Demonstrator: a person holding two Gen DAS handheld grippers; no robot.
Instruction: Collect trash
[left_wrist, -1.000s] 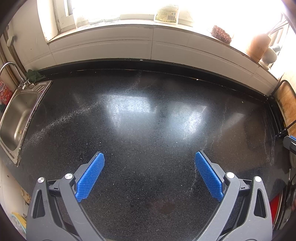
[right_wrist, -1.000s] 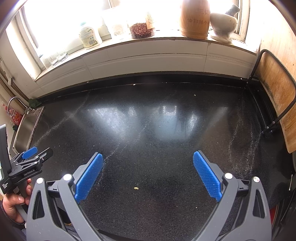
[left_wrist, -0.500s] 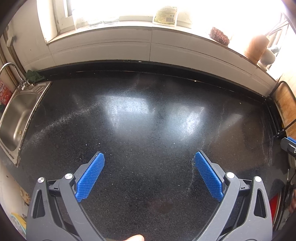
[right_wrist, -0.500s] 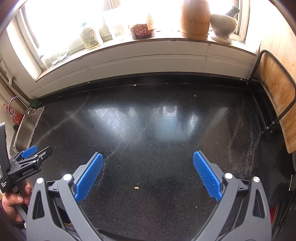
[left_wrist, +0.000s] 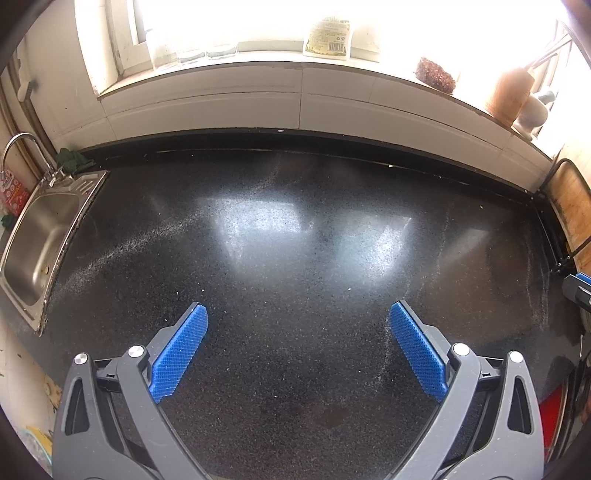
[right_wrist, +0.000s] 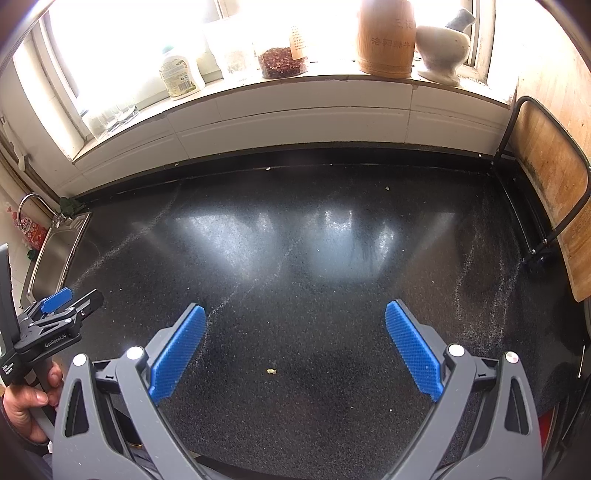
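A dark speckled countertop (left_wrist: 295, 240) (right_wrist: 295, 258) fills both wrist views. My left gripper (left_wrist: 297, 347) hangs open above it with nothing between its blue pads. My right gripper (right_wrist: 295, 347) is open too, and a small yellowish crumb (right_wrist: 271, 371) lies on the counter between its fingers. Two more tiny crumbs (right_wrist: 387, 188) sit near the back wall. In the right wrist view the left gripper (right_wrist: 55, 317) shows at the far left, held by a hand (right_wrist: 26, 402). A tip of the right gripper (left_wrist: 578, 288) peeks in at the right edge of the left wrist view.
A steel sink (left_wrist: 37, 236) with a tap (left_wrist: 18, 147) lies at the left end. The windowsill carries a bottle (right_wrist: 179, 74), a jar of red bits (right_wrist: 282, 61), a wooden canister (right_wrist: 386, 37) and a mortar (right_wrist: 443, 48). A wooden board (right_wrist: 554, 184) in a metal rack stands at the right.
Both views have crept very slightly; the left wrist view has drifted a little to the left. The grippers stay open and nothing was picked up.
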